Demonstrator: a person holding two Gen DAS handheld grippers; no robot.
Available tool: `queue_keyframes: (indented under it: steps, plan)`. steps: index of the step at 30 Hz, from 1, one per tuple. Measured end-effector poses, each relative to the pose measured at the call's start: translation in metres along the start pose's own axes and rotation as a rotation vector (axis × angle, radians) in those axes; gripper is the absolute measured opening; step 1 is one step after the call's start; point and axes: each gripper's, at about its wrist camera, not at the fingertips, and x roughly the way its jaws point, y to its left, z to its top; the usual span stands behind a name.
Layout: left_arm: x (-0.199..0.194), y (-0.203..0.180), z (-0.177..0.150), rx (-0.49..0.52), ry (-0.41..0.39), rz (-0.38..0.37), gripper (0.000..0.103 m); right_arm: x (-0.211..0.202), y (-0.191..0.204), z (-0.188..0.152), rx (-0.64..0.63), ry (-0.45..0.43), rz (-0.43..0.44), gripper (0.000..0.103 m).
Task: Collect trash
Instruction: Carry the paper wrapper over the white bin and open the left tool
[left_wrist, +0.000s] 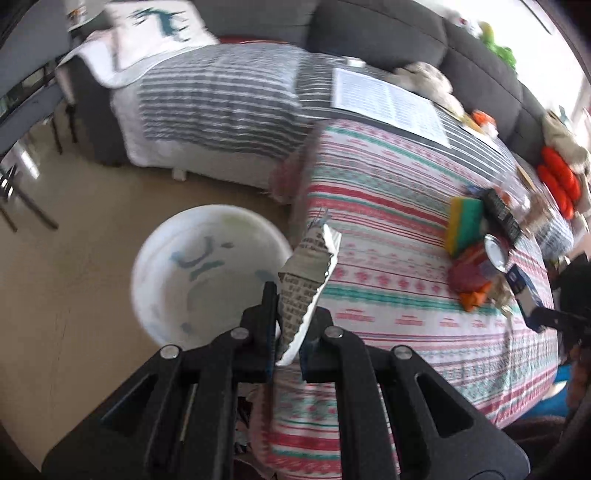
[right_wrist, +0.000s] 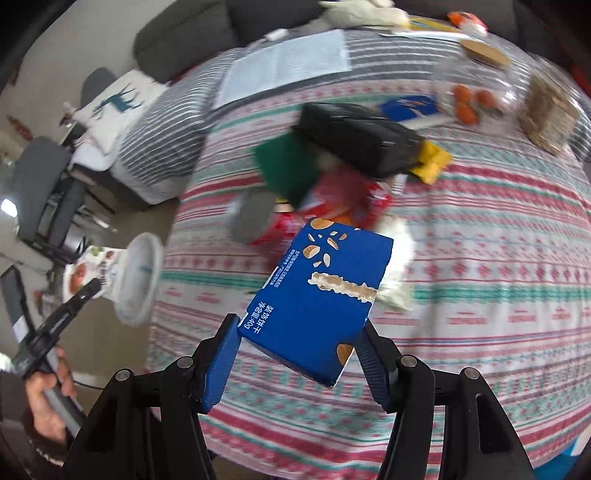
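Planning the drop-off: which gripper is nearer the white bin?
Left. The left gripper, holding a torn wrapper, hangs beside the white bin; the right gripper holds a blue box over the table.

The blue box (right_wrist: 317, 295) carries the only print I can read: white Chinese characters along its lower left edge ending in "40g", seemingly a net-weight line, with "饼干" beside it, all upside down in the right wrist view. Smaller white lines of print run up the box's left side, too fine to read. The torn wrapper (left_wrist: 306, 284) shows rows of dark characters on silver, too blurred to make out. The white sheet (right_wrist: 288, 62) on the counter (right_wrist: 480, 258) is covered with dense rows of print, also unreadable. The black box (left_wrist: 504, 212) has pale lettering on its side, too small to read.
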Motion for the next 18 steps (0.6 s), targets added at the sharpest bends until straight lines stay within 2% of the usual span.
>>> queue_keyframes:
  steps: [6, 12, 13, 14, 15, 16, 17, 18]
  plan:
    - [0.016, 0.032, -0.005, -0.073, 0.045, 0.038, 0.011, 0.007, 0.056, 0.003, -0.060, -0.008, 0.071, 0.063]
    - [0.025, 0.049, -0.008, -0.084, 0.061, 0.060, 0.012, 0.018, 0.093, 0.010, -0.101, -0.010, 0.113, 0.063]
    - [0.027, 0.051, -0.008, -0.088, 0.067, 0.057, 0.018, 0.022, 0.099, 0.011, -0.108, -0.006, 0.117, 0.063]
    - [0.028, 0.054, -0.008, -0.091, 0.077, 0.047, 0.036, 0.026, 0.105, 0.013, -0.115, -0.002, 0.119, 0.063]
    - [0.029, 0.057, -0.010, -0.100, 0.086, 0.045, 0.048, 0.032, 0.109, 0.014, -0.120, 0.002, 0.120, 0.063]
    - [0.029, 0.061, -0.011, -0.115, 0.087, 0.057, 0.069, 0.036, 0.114, 0.015, -0.125, 0.008, 0.124, 0.063]
    - [0.027, 0.065, -0.012, -0.127, 0.082, 0.069, 0.076, 0.042, 0.119, 0.016, -0.131, 0.015, 0.126, 0.063]
    - [0.025, 0.068, -0.012, -0.134, 0.080, 0.075, 0.077, 0.045, 0.122, 0.017, -0.136, 0.021, 0.128, 0.063]
